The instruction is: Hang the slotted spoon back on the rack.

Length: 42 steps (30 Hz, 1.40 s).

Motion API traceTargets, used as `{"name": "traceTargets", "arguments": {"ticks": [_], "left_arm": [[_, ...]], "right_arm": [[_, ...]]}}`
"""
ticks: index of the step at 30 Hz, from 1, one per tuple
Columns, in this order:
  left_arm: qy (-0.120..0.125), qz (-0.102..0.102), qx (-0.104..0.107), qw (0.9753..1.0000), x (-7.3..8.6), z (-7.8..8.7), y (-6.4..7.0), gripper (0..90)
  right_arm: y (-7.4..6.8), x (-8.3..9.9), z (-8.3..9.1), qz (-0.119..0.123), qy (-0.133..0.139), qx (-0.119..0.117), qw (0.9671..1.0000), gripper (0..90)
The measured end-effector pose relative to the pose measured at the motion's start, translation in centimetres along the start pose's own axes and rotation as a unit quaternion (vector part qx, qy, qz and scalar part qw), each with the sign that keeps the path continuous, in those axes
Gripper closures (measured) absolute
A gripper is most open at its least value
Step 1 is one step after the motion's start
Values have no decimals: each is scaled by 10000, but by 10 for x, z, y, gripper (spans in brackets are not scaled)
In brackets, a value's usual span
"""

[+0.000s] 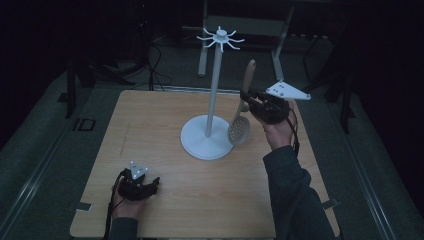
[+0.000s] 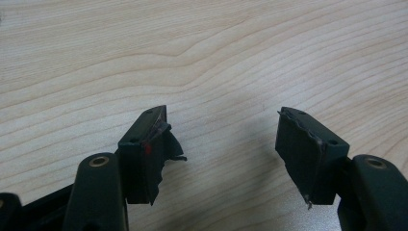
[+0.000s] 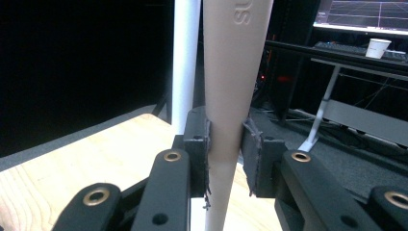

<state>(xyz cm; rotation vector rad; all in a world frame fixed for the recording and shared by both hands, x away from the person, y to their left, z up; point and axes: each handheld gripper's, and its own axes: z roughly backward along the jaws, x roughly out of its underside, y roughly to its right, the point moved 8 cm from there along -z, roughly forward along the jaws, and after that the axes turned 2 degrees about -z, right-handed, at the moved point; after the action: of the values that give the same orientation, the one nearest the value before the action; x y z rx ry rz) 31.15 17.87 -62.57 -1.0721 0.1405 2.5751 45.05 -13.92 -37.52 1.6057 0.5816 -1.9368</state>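
Gripping the slotted spoon (image 1: pixel 241 125) by its wooden handle, the right gripper (image 1: pixel 248 100) holds it upright beside the white stand (image 1: pixel 209 132), toward the table's (image 1: pixel 150 150) far right edge. Jaws are clamped mid-handle. Spoon appears light, rigid and smooth; grasp near the balance point seems sound. Left gripper (image 2: pixel 221 144) rests released at the near left corner.

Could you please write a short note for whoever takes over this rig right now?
Right gripper: shut on the slotted spoon, jaws clamped on its handle, spoon head hanging down beside the white stand, off the table.
Left gripper: open, holding nothing, low over the bare wood near the front left.
Done: spoon picked up and brought to the stand.
Left: probably raise it and hang the handle end on one of the hooks at the top, then release.
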Motion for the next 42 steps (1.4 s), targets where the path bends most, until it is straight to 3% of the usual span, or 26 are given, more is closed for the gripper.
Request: {"name": "traceTargets", "arguments": {"ticks": [24, 42], "left_arm": [[2, 8, 2, 10000, 0, 0, 0, 365], [24, 24, -4, 10000, 0, 1, -1, 365]], "right_arm": [[-1, -21, -6, -59, 89, -38, 9999, 734], [-10, -28, -19, -14, -39, -147, 9999, 733]]}}
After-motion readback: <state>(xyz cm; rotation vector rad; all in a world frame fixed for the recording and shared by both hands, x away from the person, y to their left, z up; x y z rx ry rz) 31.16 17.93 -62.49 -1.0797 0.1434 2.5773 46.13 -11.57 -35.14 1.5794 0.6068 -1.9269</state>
